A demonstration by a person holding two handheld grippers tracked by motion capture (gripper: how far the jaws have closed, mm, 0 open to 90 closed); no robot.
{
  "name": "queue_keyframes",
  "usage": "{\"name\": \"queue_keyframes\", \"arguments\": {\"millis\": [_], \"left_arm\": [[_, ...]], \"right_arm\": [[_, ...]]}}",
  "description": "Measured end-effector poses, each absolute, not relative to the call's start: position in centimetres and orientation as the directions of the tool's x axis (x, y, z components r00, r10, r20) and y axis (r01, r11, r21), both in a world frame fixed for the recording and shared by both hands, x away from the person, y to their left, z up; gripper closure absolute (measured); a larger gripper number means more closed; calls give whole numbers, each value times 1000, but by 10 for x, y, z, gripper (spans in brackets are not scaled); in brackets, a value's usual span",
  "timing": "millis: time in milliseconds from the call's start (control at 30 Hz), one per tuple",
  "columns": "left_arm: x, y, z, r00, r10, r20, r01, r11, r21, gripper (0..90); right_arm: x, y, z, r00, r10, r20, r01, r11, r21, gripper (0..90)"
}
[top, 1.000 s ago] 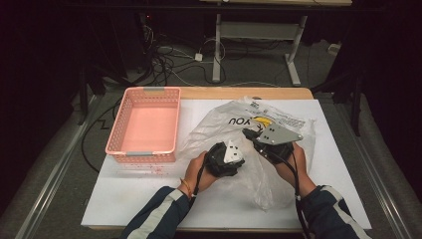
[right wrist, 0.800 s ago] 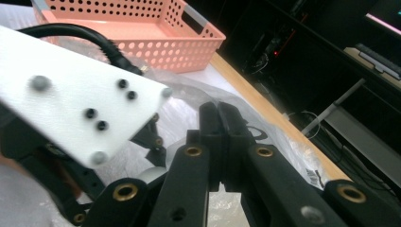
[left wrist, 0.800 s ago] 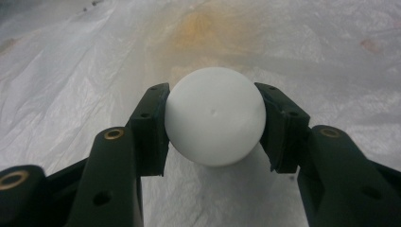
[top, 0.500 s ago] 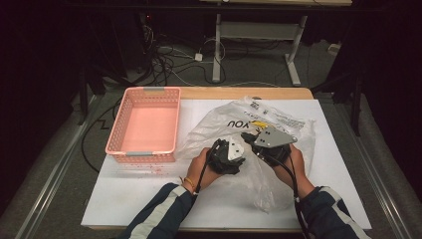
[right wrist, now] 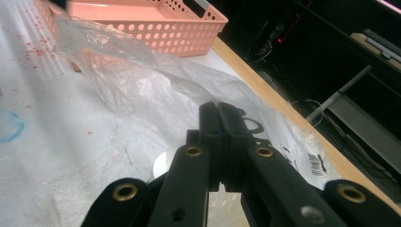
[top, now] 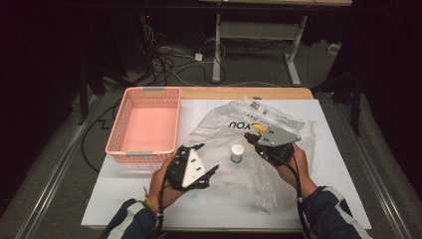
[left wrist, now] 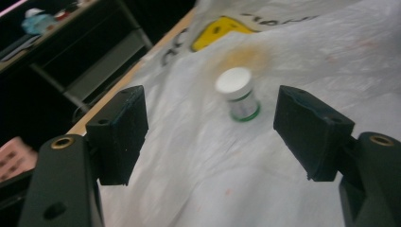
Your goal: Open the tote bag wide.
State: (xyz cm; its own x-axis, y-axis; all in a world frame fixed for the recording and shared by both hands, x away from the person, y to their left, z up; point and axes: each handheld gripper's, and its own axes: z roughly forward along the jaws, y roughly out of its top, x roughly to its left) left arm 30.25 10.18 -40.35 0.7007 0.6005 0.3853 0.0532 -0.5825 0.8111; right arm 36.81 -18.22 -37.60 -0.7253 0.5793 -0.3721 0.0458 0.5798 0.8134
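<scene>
A: The left tongs [top: 199, 162] stand wide apart with nothing between the pads; they have just been opening, and now sit at the near left of the table [top: 343, 199], clear of the plastic bag [top: 278, 172]. In the left gripper view the small jar [left wrist: 238, 94] stands ahead of them, between the two black pads but well beyond their tips.

B: And the right tongs [top: 253, 140]?

A: Clamped tight. In the right gripper view the pads meet on a fold of the clear film, so I'd call that a pinch on the bag itself, holding it up or open.

B: Where exactly is the jar?

A: Upright, white lid on top, green band at its foot, resting on the bag's film near the middle of the table, just left of the right tongs. Whether it lies on top of the plastic or under a layer I cannot tell for sure; the left gripper view suggests it sits exposed.

B: So which step is this?

A: My reading: the bag is being emptied. The jar appears to be out or nearly out, the left tongs are free, and the pink basket [top: 144, 124] at the far left stands empty, likely where it belongs.

B: Next move?

A: Probably the left tongs go back in, straddle the jar below its lid and close squarely. The jar is small and smooth, so an off-centre squeeze may tip it, and loose film could get caught in the pads with it.
</scene>
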Motion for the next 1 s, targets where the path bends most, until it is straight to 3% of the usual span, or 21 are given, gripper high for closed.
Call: {"name": "queue_keyframes", "arguments": {"millis": [267, 567, 867, 1000], "left_arm": [[306, 143, -425, 668, 670, 324, 188, -573, 798, 233], [331, 130, -441, 680, 665, 309, 274, -621, 734, 313], [339, 130, -450, 693, 644, 323, 311, -671, 673, 725], [338, 135, -448, 698, 643, 314, 310, -667, 677, 837]], "right_arm": [[369, -188, -377, -726, 576, -376, 57, 595, 802, 900], [369, -198, -377, -731, 573, -369, 71, 603, 795, 900], [366, -196, -378, -756, 552, -351, 71, 602, 795, 898], [366, -193, -381, -762, 550, -342, 81, 605, 792, 779]]}}
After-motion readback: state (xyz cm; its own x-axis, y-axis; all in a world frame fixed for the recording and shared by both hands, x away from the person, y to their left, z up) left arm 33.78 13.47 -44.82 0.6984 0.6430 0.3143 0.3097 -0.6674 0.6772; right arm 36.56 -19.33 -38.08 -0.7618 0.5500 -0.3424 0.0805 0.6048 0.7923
